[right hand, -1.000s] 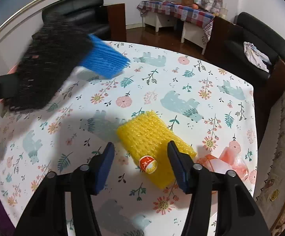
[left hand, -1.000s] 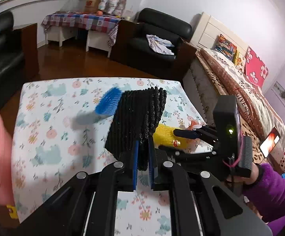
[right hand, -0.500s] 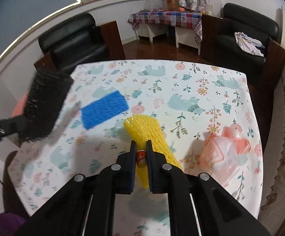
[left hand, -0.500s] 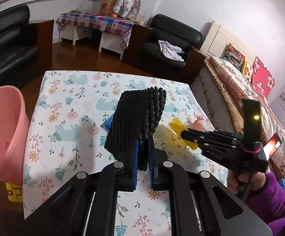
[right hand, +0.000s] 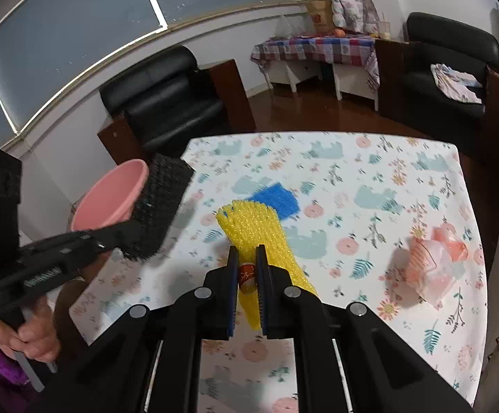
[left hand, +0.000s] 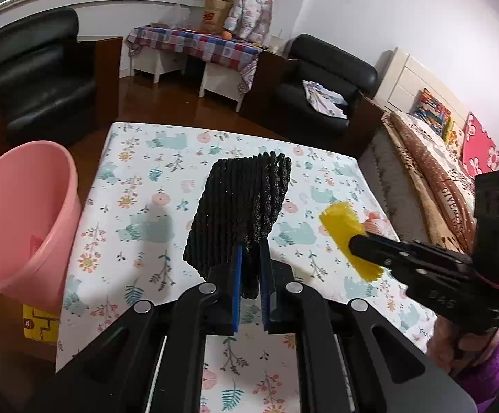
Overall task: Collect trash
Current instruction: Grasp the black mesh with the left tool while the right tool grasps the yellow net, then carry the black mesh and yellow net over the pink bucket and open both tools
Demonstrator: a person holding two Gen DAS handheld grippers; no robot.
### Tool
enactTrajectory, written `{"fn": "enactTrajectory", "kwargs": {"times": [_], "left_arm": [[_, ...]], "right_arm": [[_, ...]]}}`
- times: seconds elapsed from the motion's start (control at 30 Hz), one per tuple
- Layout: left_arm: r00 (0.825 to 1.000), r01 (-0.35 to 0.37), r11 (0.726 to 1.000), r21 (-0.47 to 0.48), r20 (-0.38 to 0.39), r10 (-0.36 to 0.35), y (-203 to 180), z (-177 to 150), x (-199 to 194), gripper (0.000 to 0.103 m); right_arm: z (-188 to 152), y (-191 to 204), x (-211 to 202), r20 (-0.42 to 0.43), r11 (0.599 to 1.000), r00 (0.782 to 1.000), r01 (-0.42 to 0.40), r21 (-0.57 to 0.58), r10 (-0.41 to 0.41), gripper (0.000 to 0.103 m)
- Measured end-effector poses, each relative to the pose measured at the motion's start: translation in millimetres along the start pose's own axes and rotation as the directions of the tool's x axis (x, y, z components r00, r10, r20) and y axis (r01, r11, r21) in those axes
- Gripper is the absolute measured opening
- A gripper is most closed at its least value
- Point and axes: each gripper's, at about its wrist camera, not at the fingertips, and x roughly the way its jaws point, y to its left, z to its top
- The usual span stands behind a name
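The table (left hand: 139, 186), under a floral cloth, is the landmark: black armchairs stand beyond its far edge across a strip of bare wood floor, and a bed runs along its right side. Against its left edge stands the pink bucket (left hand: 19, 213), mouth open upward and rim about level with the tabletop, with a yellow box (left hand: 39, 323) on the floor at its base. On the table, a blue foam net (right hand: 277, 199) lies flat near the middle, and a crumpled pink plastic bag (right hand: 431, 261) sits close to the right edge; the cloth around both is bare. Above the table's near left part, the left gripper (left hand: 248, 268) is clamped on the lower end of a black foam net (left hand: 242, 206), which stands up from its pads, clear of the cloth and just inboard of the bucket. Above the table's near middle, the right gripper (right hand: 247, 272) is closed on a yellow foam net (right hand: 252, 227), pinching it at its round sticker, the net fanning forward over the blue one.
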Motion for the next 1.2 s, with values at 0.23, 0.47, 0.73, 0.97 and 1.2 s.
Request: {"fn": "enactTrajectory", "kwargs": {"times": [0.23, 0.47, 0.73, 0.97, 1.2], "left_arm": [[0.999, -0.048, 0.999, -0.019, 0.003, 0.048, 9.1, -2.3, 1.1, 0.008], [0.997, -0.077, 0.996, -0.05, 0.014, 0.078, 21.9, -1.1, -2.3, 0.008], [0.99, -0.133, 0.989, -0.063, 0.035, 0.135, 30.0, -1.7, -9.7, 0.008], [0.985, -0.158, 0.984, -0.085, 0.06, 0.164, 41.7, -2.3, -18.2, 0.008], [0.973, -0.193, 0.975, -0.11, 0.107, 0.204, 60.0, 2.3, -30.8, 0.008]], "right_arm": [[8.2, 13.9, -3.0, 0.034, 0.999, 0.999, -0.039, 0.014, 0.039, 0.01], [17.2, 28.0, -2.8, 0.052, 0.998, 0.997, -0.06, 0.005, 0.06, 0.01], [28.3, 48.7, 3.6, 0.061, 0.996, 0.995, -0.077, -0.037, 0.079, 0.01], [38.3, 73.0, 10.4, 0.065, 0.992, 0.993, -0.091, -0.091, 0.097, 0.01], [52.4, 96.0, 25.2, 0.071, 0.985, 0.988, -0.126, -0.121, 0.135, 0.01]]}}
